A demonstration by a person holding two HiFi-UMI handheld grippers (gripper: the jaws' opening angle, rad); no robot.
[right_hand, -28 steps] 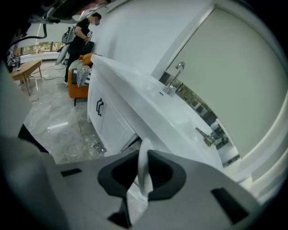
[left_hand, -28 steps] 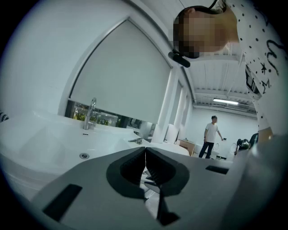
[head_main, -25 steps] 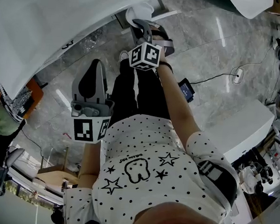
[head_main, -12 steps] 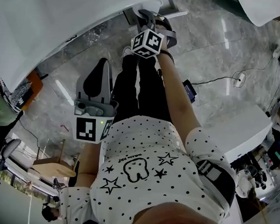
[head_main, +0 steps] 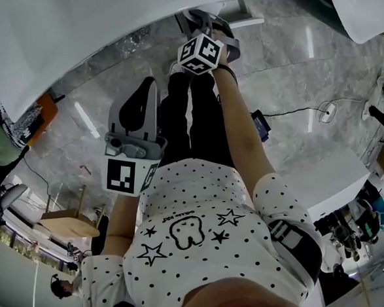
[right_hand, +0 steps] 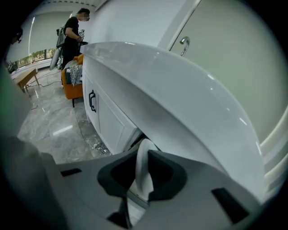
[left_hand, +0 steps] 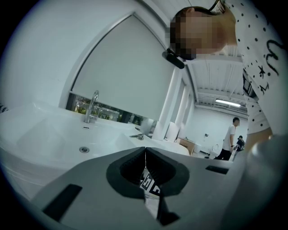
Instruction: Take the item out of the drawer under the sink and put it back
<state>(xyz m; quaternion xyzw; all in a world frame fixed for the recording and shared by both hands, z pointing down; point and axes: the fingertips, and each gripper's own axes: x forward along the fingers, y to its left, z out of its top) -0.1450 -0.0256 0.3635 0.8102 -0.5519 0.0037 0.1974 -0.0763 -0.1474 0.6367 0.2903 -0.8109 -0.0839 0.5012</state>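
The right gripper (right_hand: 142, 158) is pinching a white item (right_hand: 145, 179) between its jaws. It is holding the item right at the dark gap (right_hand: 136, 138) under the sink (right_hand: 180, 99), next to the white cabinet (right_hand: 108, 123). The left gripper (left_hand: 145, 155) is hanging by the sink with its jaws pressed together, holding nothing.

We look down over a white dotted shirt (head_main: 192, 248) and black trousers (head_main: 190, 126) to a grey marble floor (head_main: 283, 64). The left hand-held gripper (head_main: 147, 84) points up the picture just beside the trousers, its jaws together. The right hand-held gripper (head_main: 200, 17) reaches under the rim of the white sink (head_main: 70, 23), and we cannot tell how its jaws stand. A black cable (head_main: 293, 111) lies on the floor.
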